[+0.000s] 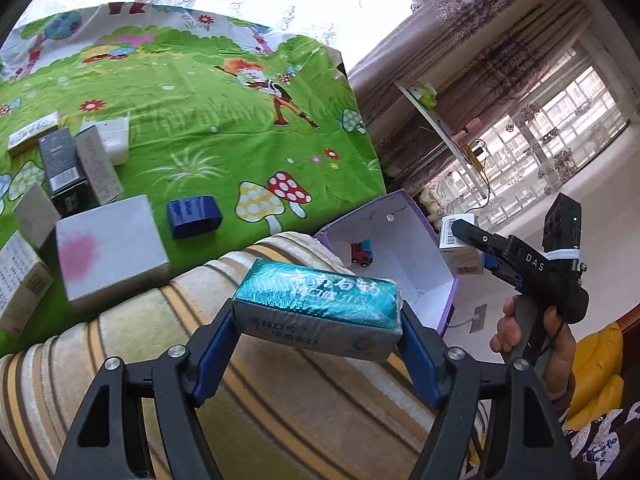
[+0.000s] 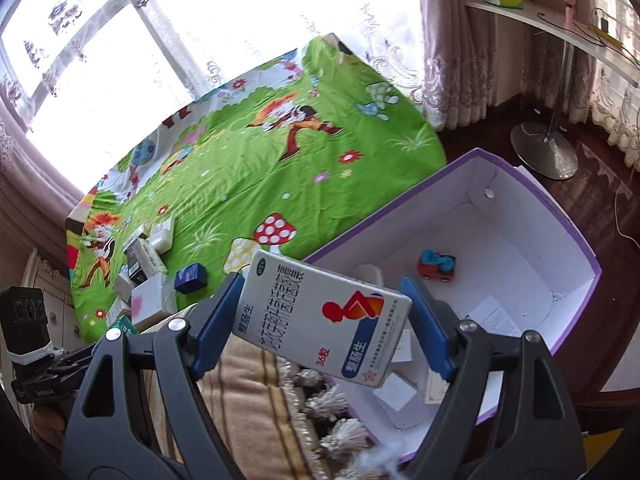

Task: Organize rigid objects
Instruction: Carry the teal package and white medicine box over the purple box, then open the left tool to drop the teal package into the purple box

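My left gripper (image 1: 316,320) is shut on a teal-topped box (image 1: 320,304), held crosswise between the blue pads above a striped cushion. My right gripper (image 2: 322,316) is shut on a white medicine box (image 2: 324,320) with a red figure logo. It hangs over the near rim of an open purple box (image 2: 520,240) with a white inside. In the left wrist view a hand holds the right gripper (image 1: 470,250) beside that purple box (image 1: 404,272). A small red and blue toy car (image 2: 437,266) and a few white boxes lie inside.
A table under a green cartoon cloth (image 1: 224,128) carries several boxes at its left, among them a blue box (image 1: 194,216) and a white box with a pink stain (image 1: 110,248). The striped cushion (image 1: 260,400) lies below. A metal stand's base (image 2: 544,152) sits on the dark floor.
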`<state>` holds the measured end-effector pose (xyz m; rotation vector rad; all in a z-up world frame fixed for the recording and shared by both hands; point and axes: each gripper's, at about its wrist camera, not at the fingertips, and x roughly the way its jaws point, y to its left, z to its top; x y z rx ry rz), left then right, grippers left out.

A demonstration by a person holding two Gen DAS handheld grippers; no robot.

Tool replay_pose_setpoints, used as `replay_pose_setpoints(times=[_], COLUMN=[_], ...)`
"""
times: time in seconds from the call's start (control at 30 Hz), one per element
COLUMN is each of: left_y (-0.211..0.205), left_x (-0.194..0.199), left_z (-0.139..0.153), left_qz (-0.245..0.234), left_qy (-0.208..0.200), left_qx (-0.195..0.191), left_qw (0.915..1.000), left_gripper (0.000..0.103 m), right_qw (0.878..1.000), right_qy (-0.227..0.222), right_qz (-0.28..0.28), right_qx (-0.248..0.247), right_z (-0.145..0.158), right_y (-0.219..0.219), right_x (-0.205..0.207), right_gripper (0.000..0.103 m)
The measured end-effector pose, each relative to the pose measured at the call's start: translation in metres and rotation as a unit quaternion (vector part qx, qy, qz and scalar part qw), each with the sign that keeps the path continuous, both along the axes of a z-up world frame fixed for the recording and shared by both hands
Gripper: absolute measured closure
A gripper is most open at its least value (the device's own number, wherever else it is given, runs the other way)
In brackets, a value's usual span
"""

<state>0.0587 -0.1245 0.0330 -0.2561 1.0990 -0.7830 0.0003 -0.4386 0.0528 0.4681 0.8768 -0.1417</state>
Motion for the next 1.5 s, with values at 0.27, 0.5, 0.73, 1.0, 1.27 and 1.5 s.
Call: replay_pose_setpoints(times=[0.27, 0.5, 0.73, 1.0, 1.27, 1.5], left_y=[-0.064, -0.117, -0.157, -0.195, -0.245, -0.239], left_x=[-0.004, -0.001, 0.006, 0.033, 0.072, 0.081], left_z=[0.011, 0.006, -0.008, -0.020, -0.030, -0.049], left_qz=[-0.049, -0.072, -0.066, -0.040, -0.017, 0.005], left_qy=[-0.007, 0.031, 0.099, 0.144, 0.185, 0.202], left_qx=[0.000, -0.007, -0.015, -0.017, -0.042, -0.030], left_qw=[0.9988, 0.9969, 0.9928, 0.9886, 0.9818, 0.9790], left_gripper=[0.027, 0.027, 0.027, 0.027, 0.019, 0.014], right_qw=[0.998, 0.994, 0.993, 0.993, 0.993, 0.993], right_qy=[0.020, 0.038, 0.052, 0.045, 0.057, 0.066], right_qz=[-0.059, -0.097, -0.102, -0.100, -0.095, -0.090], right_qx=[-0.019, -0.032, -0.042, -0.043, -0.035, -0.036], right_z=[-0.018, -0.039, -0.055, -0.056, -0.065, -0.072], right_y=[-0.058, -0.100, -0.121, -0.131, -0.133, -0.132], right_x=[-0.017, -0.022, -0.021, -0.008, -0.010, -0.011], right_gripper=[0.021, 0.021, 0.021, 0.021, 0.021, 0.021])
